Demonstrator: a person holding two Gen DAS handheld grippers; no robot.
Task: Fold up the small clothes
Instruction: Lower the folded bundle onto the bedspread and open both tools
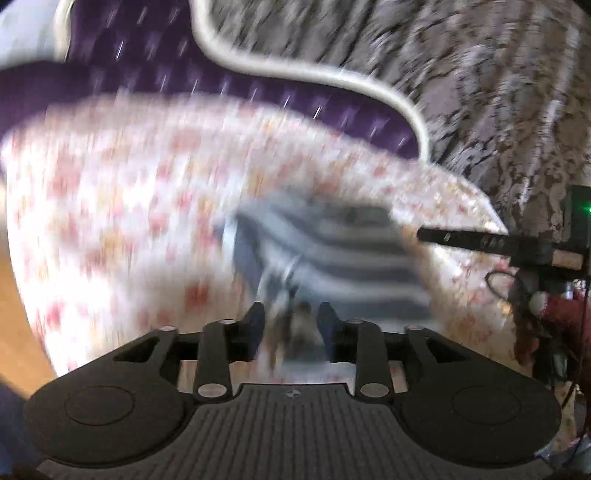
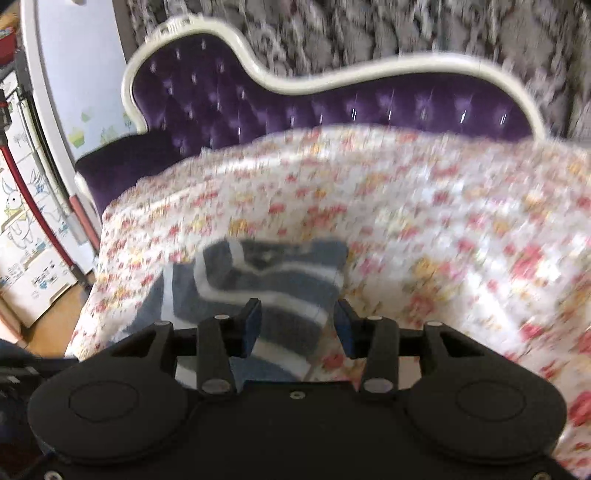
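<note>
A small garment with dark blue and white stripes [image 1: 351,258] lies crumpled on a floral sheet [image 1: 129,203]; motion blur smears both views. In the left wrist view my left gripper [image 1: 290,321] has its jaws apart, with a blurred bunch of the cloth in the gap. I cannot see the pads pressing on it. In the right wrist view the striped garment [image 2: 280,288] lies under and between the jaws of my right gripper [image 2: 299,321], which stands open, and floral sheet [image 2: 443,221] shows beside its right finger. A black finger of the right gripper [image 1: 461,236] reaches in from the right edge of the left wrist view.
A purple tufted sofa back with a cream frame [image 2: 258,103] rises behind the sheet, against grey patterned wallpaper [image 2: 369,33]. Wooden floor [image 1: 18,295] shows at the left. A white cupboard with drawings [image 2: 22,221] stands at the far left.
</note>
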